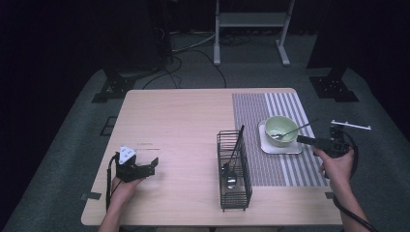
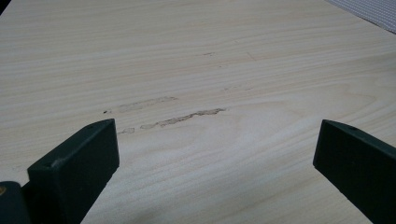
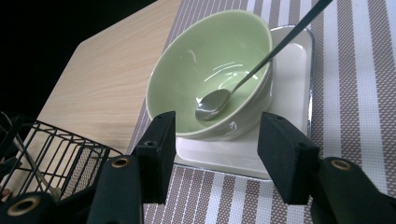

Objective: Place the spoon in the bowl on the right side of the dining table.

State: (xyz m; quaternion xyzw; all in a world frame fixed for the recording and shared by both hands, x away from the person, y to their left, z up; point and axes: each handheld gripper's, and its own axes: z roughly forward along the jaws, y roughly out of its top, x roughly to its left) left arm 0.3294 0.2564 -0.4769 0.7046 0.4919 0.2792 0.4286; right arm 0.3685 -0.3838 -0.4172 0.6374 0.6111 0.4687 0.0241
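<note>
- The pale green ceramic bowl (image 3: 210, 74) sits on a white square plate (image 3: 289, 70), itself on the striped placemat (image 1: 290, 164) of the light wooden table (image 1: 179, 125).
- A long metal spoon (image 3: 243, 79) rests in the bowl, handle over its rim.
- The right gripper (image 3: 217, 149) hangs just beside the bowl, jaws released, holding nothing.
- The left gripper (image 1: 153, 164), well apart from the bowl, also has its jaws released.
- A black wire basket (image 1: 234, 166) stands near the bowl.

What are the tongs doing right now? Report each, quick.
Left tongs: open, holding nothing, over bare table.
Right tongs: open, holding nothing, aimed at the green bowl with the spoon in it.
</note>
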